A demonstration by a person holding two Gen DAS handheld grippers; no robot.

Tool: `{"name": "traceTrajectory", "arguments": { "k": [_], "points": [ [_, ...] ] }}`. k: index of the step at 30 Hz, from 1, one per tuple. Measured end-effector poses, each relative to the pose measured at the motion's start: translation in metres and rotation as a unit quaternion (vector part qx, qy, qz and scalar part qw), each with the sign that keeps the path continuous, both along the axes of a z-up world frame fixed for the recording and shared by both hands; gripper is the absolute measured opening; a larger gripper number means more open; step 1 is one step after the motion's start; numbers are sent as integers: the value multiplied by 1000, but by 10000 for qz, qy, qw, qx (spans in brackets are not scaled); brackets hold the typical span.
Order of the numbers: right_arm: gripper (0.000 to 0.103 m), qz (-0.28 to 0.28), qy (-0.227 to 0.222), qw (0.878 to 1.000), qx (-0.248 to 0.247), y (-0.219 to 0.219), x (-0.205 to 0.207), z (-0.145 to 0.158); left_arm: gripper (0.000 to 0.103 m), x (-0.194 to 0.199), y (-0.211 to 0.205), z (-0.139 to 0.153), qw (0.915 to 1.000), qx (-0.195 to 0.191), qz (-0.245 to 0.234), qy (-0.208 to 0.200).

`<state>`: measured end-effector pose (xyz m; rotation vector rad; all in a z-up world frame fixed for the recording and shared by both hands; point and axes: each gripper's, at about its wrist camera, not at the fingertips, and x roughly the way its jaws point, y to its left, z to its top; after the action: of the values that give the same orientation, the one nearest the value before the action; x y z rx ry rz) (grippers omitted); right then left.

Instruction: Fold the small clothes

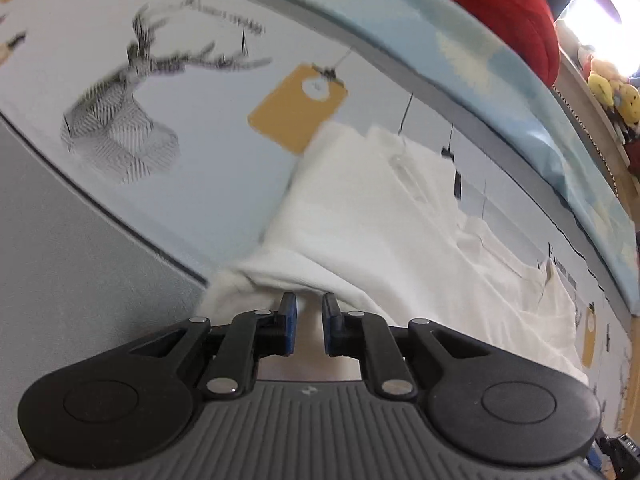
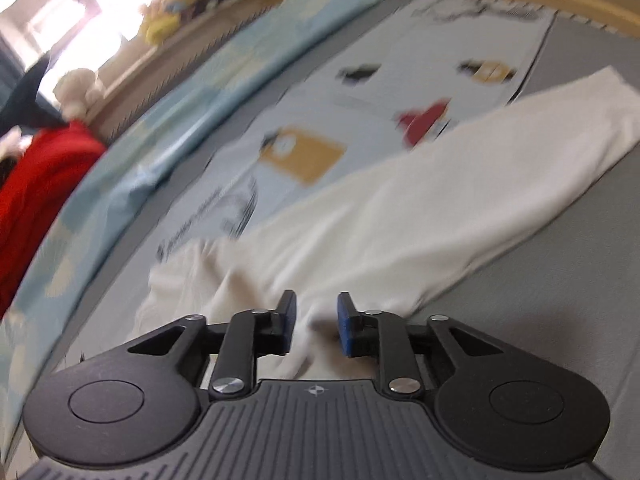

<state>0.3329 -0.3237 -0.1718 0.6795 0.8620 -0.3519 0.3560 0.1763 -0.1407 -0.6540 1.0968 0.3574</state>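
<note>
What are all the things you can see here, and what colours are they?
white garment: one, white, spread on the bed, its near edges at both grippers
printed sheet: one, pale blue-white with deer, yellow tag and red prints, under the garment
grey cover: one, grey, beside the printed sheet
blue blanket: one, light blue with cloud shapes, along the far side
red cloth: one, red, past the blue blanket
yellow plush toys: a few, yellow, on the ledge near the window
left gripper: one, black with blue pads, slightly open at the garment's edge
right gripper: one, black with blue pads, open over the garment
</note>
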Motion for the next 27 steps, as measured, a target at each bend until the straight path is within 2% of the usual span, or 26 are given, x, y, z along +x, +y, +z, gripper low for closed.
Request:
{"name": "traceTrajectory", "arguments": {
  "k": [3,8,10,14,17,18,22,23,24,25,27],
  "points": [
    [34,-499,-44,9987,-112,-40,-8,1,13,2,-6,0,9999,-101,-129,10],
    [42,-1310,70,9910,-275,-113,-25,-9,19,4,-27,26,9964,316,-683,-396],
    [42,-1730,242,9840,-359,-145,-36,-16,20,5,-37,31,9941,431,-896,-438],
    [45,-2386,464,9697,-238,-194,-53,-31,21,7,-44,25,9931,424,-1040,-338],
    [49,-2675,558,9619,95,-219,-64,-46,23,7,-48,22,9931,370,-1072,-295],
    [49,-2719,470,9609,225,-224,-67,-50,24,6,-50,22,9928,371,-1096,-296],
    [49,-2749,257,9609,187,-229,-66,-50,24,5,-50,22,9925,379,-1126,-298],
    [39,-2791,216,9598,217,-232,-66,-52,24,5,-49,22,9926,378,-1119,-296],
    [16,-2835,193,9585,218,-235,-65,-53,24,4,-48,22,9926,387,-1114,-292],
    [6,-2852,202,9580,218,-238,-64,-55,24,4,-47,22,9926,398,-1111,-288],
    [4,-2934,166,9556,217,-242,-64,-55,24,3,-44,23,9929,399,-1080,-287]
  ]
}}
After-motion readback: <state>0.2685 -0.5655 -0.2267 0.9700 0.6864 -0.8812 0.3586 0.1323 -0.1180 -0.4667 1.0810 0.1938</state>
